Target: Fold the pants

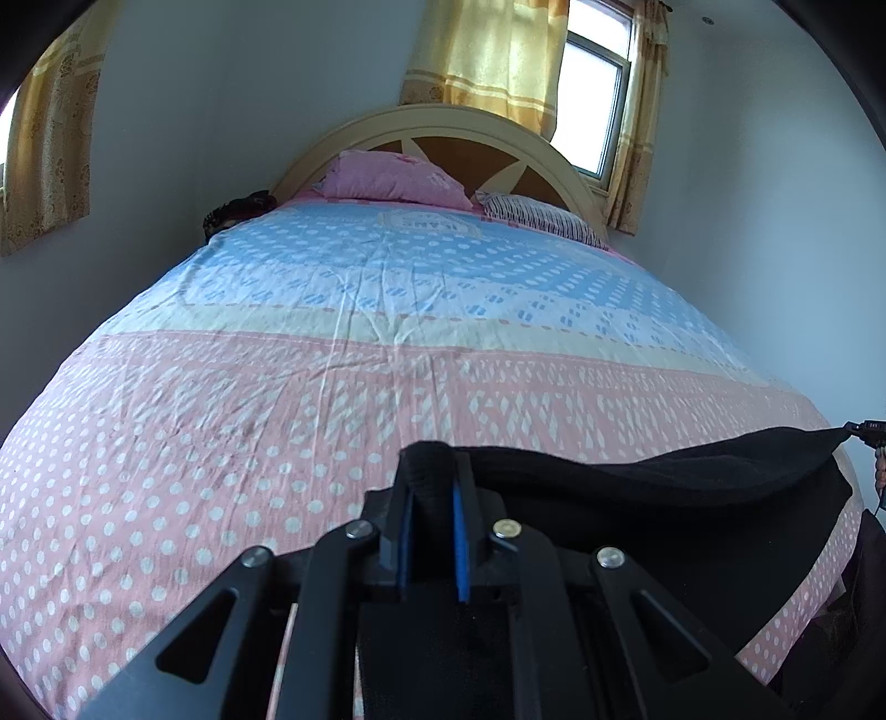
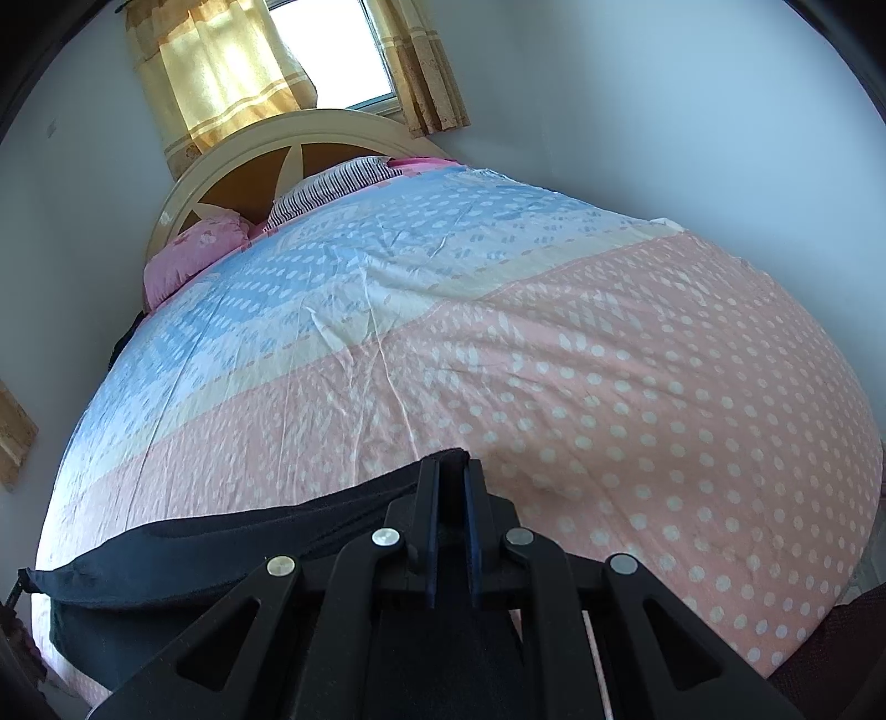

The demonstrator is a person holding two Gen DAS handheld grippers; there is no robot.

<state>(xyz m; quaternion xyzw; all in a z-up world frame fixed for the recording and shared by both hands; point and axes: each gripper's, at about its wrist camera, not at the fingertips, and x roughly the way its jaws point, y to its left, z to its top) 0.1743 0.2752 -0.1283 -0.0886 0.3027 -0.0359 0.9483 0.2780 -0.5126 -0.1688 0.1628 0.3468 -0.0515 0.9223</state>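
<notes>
Both tongs clamped on the black pants, one at each end of the same edge. Left tongs [image 1: 431, 471]: blue pads nearly together, a bunched fold of black fabric pinched between them and sticking up past the tips. Right tongs [image 2: 451, 471]: also nearly closed, cloth corner caught at the tips. Pants [image 1: 692, 498] are stretched between the two, upper edge taut with a slight sag, the rest draping down over the near end of the bed [image 1: 277, 387]. In the right wrist view the pants [image 2: 221, 548] run off to the left to a far corner held by the other tool, only a sliver of it visible there.

Bed cover is pink with white dots near the tongs, a pale yellow band, then blue toward the head. Pink pillow [image 1: 396, 177] and striped pillow [image 1: 540, 216] lie against the arched headboard [image 1: 443, 119]. Yellow curtains [image 1: 487, 52] frame the window [image 1: 595, 99] behind. Dark item at the bed's far left corner [image 1: 238, 213], probably clothing, too small to tell.
</notes>
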